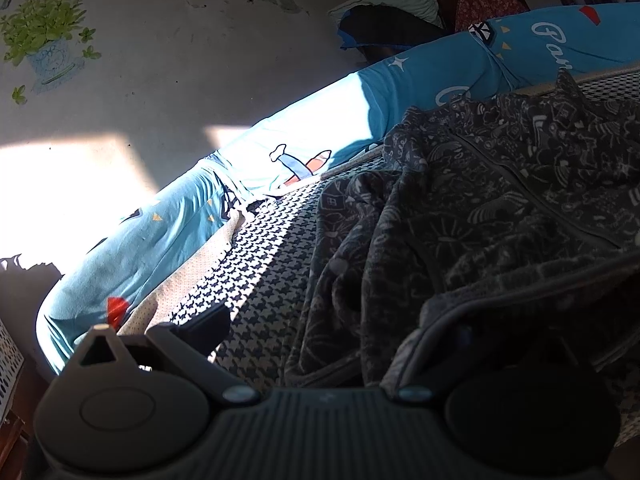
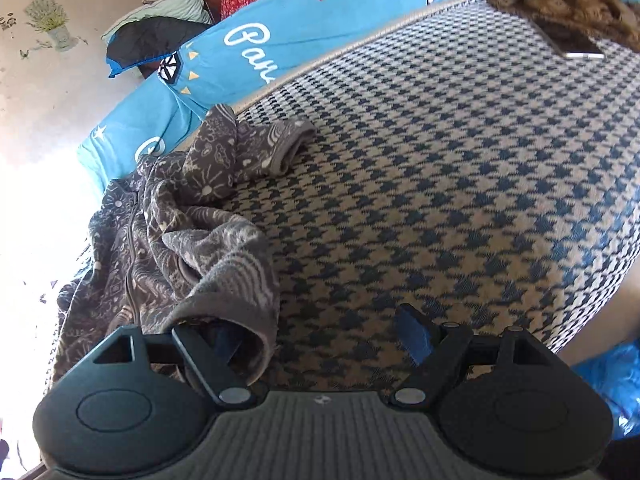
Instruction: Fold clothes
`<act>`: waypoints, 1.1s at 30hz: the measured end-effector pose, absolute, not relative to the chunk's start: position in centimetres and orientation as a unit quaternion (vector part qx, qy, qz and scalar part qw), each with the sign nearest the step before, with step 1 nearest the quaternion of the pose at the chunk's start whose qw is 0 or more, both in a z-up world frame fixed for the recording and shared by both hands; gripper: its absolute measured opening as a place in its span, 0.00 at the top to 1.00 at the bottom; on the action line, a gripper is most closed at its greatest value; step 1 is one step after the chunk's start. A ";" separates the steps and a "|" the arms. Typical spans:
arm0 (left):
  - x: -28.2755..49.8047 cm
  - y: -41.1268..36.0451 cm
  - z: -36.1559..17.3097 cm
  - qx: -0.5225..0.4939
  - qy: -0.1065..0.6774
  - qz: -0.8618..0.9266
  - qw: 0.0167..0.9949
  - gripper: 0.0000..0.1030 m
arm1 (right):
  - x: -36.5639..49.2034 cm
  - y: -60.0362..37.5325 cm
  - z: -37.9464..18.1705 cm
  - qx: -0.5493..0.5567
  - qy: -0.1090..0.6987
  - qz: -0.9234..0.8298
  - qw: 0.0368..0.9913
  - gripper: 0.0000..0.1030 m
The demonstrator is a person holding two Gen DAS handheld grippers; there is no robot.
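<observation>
A dark grey patterned fleece garment with a zip (image 1: 460, 200) lies crumpled on the houndstooth cover (image 1: 264, 280). In the left wrist view my left gripper (image 1: 332, 332) is open; its left finger (image 1: 200, 326) is bare and the garment's hem drapes over the right finger. In the right wrist view the garment (image 2: 168, 216) lies bunched at the left of the houndstooth cover (image 2: 460, 168). My right gripper (image 2: 320, 336) is open; its left finger (image 2: 224, 340) sits inside a fold of the hem, and the right finger (image 2: 414, 334) is over bare cover.
A blue printed quilt (image 1: 160, 240) runs along the far edge of the bed, also in the right wrist view (image 2: 248, 40). A brown furry item (image 2: 568, 0) and a phone (image 2: 576, 46) lie at the far right. Pillows and clothes (image 2: 168, 28) are piled behind.
</observation>
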State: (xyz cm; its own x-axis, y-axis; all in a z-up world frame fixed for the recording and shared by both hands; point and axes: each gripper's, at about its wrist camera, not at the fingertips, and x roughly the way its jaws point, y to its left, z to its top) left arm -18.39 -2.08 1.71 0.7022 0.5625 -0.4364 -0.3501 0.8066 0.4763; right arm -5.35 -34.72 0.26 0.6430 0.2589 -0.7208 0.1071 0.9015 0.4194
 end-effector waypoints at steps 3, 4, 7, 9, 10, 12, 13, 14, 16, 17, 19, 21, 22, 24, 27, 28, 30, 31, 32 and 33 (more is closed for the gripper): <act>-18.4 -2.0 1.8 0.180 0.291 0.252 0.905 0.00 | -5.6 -34.5 -0.1 0.206 0.430 0.042 0.878 0.23; -18.4 -1.9 1.8 0.179 0.291 0.252 0.905 0.00 | -5.6 -34.2 -0.1 0.197 0.432 0.045 0.879 0.23; -18.4 -1.9 1.7 0.179 0.292 0.251 0.905 0.00 | -5.6 -33.3 -0.5 0.174 0.435 0.061 0.881 0.24; -18.4 -1.9 1.7 0.180 0.291 0.253 0.905 0.00 | -5.5 -32.5 -0.7 0.150 0.434 0.062 0.886 0.25; -18.5 -1.8 1.8 0.180 0.289 0.255 0.905 0.00 | -5.6 -32.1 -0.7 0.125 0.433 0.050 0.892 0.26; -18.6 -1.7 1.9 0.178 0.285 0.259 0.905 0.00 | -5.7 -31.1 -0.9 0.056 0.427 0.012 0.902 0.32; -18.6 -1.5 2.1 0.176 0.284 0.259 0.906 0.00 | -5.8 -30.6 -0.9 0.016 0.422 -0.012 0.906 0.33; -18.7 -1.5 2.2 0.175 0.282 0.260 0.907 0.00 | -5.9 -30.4 -0.9 -0.011 0.414 -0.030 0.910 0.34; -18.9 -1.3 2.5 0.174 0.279 0.262 0.908 0.00 | -6.6 -30.5 -0.5 -0.036 0.396 -0.048 0.916 0.34; -19.0 -1.2 2.7 0.173 0.277 0.262 0.908 0.00 | -6.9 -30.5 -0.2 -0.047 0.386 -0.055 0.920 0.34; -19.3 -1.1 2.9 0.173 0.274 0.264 0.909 0.00 | -7.8 -30.6 0.3 -0.064 0.365 -0.068 0.926 0.34; -19.5 -1.0 3.0 0.174 0.277 0.263 0.907 0.00 | -8.9 -30.9 0.8 -0.070 0.344 -0.074 0.934 0.34; -19.5 -0.9 2.8 0.176 0.285 0.260 0.906 0.00 | -9.2 -30.9 0.8 -0.071 0.343 -0.074 0.934 0.33; -19.5 -0.9 2.3 0.179 0.302 0.253 0.901 0.00 | -9.6 -31.0 0.7 -0.071 0.348 -0.072 0.932 0.32; -19.5 -1.4 1.3 0.194 0.325 0.240 0.894 0.00 | -9.3 -31.0 0.2 -0.067 0.377 -0.062 0.922 0.32; -19.7 -1.6 1.0 0.198 0.328 0.236 0.893 0.00 | -9.2 -30.9 0.1 -0.069 0.378 -0.060 0.921 0.32; -19.9 -2.0 0.3 0.206 0.341 0.224 0.890 0.00 | -9.3 -30.6 0.2 -0.073 0.374 -0.058 0.923 0.30; -20.0 -2.1 0.0 0.209 0.348 0.218 0.888 0.00 | -9.5 -30.4 0.2 -0.076 0.373 -0.056 0.923 0.29; -20.1 -2.2 -0.3 0.209 0.354 0.212 0.886 0.00 | -9.6 -30.2 0.1 -0.080 0.376 -0.055 0.922 0.28; -20.2 -2.3 -0.5 0.211 0.359 0.206 0.886 0.00 | -9.7 -30.1 0.0 -0.082 0.381 -0.055 0.919 0.28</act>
State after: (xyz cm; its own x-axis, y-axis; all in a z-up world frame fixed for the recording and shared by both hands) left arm -20.21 -2.33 -0.48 0.6570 0.5156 -0.5499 -0.2130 0.8267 0.5207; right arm -9.67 -30.13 -0.04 0.7032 -0.1641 -0.6918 0.0391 0.9805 -0.1928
